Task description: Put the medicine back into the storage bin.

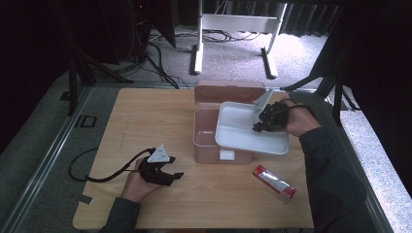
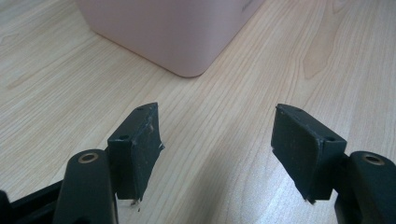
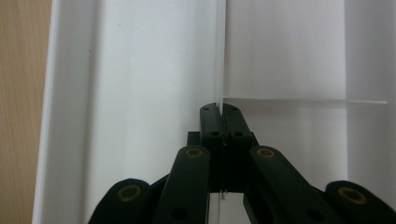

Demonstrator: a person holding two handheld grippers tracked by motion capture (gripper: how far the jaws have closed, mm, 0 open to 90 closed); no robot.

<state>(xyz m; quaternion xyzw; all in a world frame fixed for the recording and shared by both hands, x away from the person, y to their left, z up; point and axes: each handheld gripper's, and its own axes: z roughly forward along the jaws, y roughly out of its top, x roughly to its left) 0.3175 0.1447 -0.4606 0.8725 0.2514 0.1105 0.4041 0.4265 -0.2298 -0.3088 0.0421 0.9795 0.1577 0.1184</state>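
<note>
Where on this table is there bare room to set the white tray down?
The wide bare stretch of table left of the pink box, beyond the left gripper, is free. The right side is crowded: the white tray, pinched by the right gripper, overhangs the box, with a red packet in front.

- A lab-like recording space, not a home.
- Dark curtains (image 1: 29, 58) all round.
- Grey carpet (image 1: 233, 58) with loose cables (image 1: 158, 60).
- Metal stand legs (image 1: 73, 77) beside the wooden worktop (image 1: 145, 121).
</note>
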